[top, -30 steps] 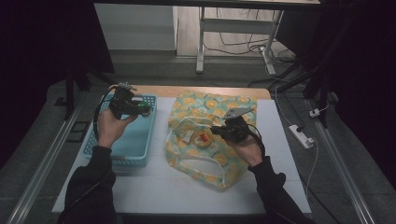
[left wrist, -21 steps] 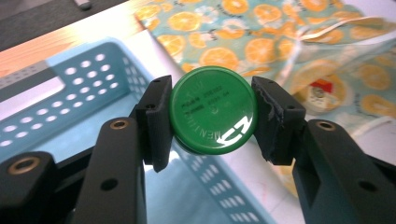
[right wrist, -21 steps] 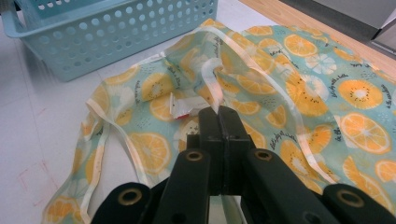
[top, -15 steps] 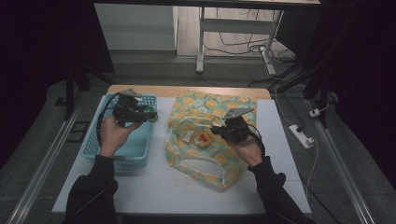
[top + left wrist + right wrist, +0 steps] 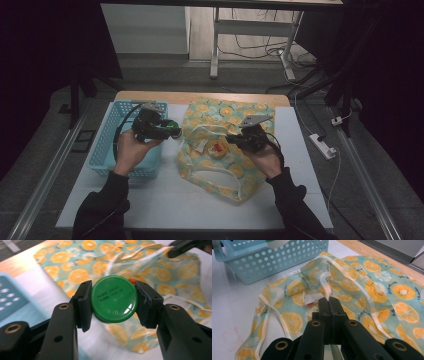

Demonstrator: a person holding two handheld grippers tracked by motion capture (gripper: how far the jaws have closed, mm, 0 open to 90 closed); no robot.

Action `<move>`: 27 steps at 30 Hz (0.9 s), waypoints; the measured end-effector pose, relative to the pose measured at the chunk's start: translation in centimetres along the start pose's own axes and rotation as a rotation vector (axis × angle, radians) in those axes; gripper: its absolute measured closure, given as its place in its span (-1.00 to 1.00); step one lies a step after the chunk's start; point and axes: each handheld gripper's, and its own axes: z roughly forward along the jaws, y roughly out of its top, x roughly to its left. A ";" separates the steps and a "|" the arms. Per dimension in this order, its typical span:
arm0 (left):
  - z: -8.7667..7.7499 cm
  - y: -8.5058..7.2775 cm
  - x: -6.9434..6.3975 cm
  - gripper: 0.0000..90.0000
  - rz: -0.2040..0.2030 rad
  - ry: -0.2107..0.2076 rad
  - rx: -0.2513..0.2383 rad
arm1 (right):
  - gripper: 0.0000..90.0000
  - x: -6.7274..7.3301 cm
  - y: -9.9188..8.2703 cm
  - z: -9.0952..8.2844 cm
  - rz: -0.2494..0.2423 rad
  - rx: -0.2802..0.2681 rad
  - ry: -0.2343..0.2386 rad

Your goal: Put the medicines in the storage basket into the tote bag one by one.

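Left gripper [image 5: 113, 302]: fingers [image 5: 83, 305] clamped on a green round container [image 5: 114, 302], one pad each side; flat embossed end faces the camera in the left gripper view. Text on it too small to read.
Left gripper pos.: in the high view it [image 5: 159, 126] is held above the surface, over the right edge of the blue basket [image 5: 107, 137], tips pointing toward the bag.
Right gripper [image 5: 329, 305]: fingers [image 5: 323, 307] pressed together, pinching a pale edge strip of the fruit-print bag [image 5: 372, 290]; fabric rises to the tips.
Right gripper pos.: in the high view it [image 5: 235, 141] sits over the bag's middle.
Bag: lies spread on the white surface [image 5: 165, 200], opening just ahead of the right fingers; handles trail toward the near edge.
Inside bag: small white-and-red item [image 5: 310, 299] just ahead-left of the right fingers, partly hidden by fabric; can't tell what it is.
Basket: perforated, light blue, beyond and left of the right fingers; apart from the bag.
Hands: left hand [image 5: 131, 150] & right hand [image 5: 264, 159] each grip their tool, dark sleeves.
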 end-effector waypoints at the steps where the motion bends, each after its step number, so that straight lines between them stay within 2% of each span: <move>1: 0.2 0.1 -0.3 0.15 0.005 -0.007 0.000 | 1.00 0.0 0.0 0.0 -0.003 0.001 0.002; 12: 3.0 1.0 -2.7 0.15 0.063 -0.076 0.036 | 1.00 0.1 0.2 -0.2 -0.008 -0.012 -0.001; 27: 6.2 1.9 -4.7 0.15 0.114 -0.118 0.058 | 1.00 0.1 0.3 -0.4 -0.007 -0.021 -0.002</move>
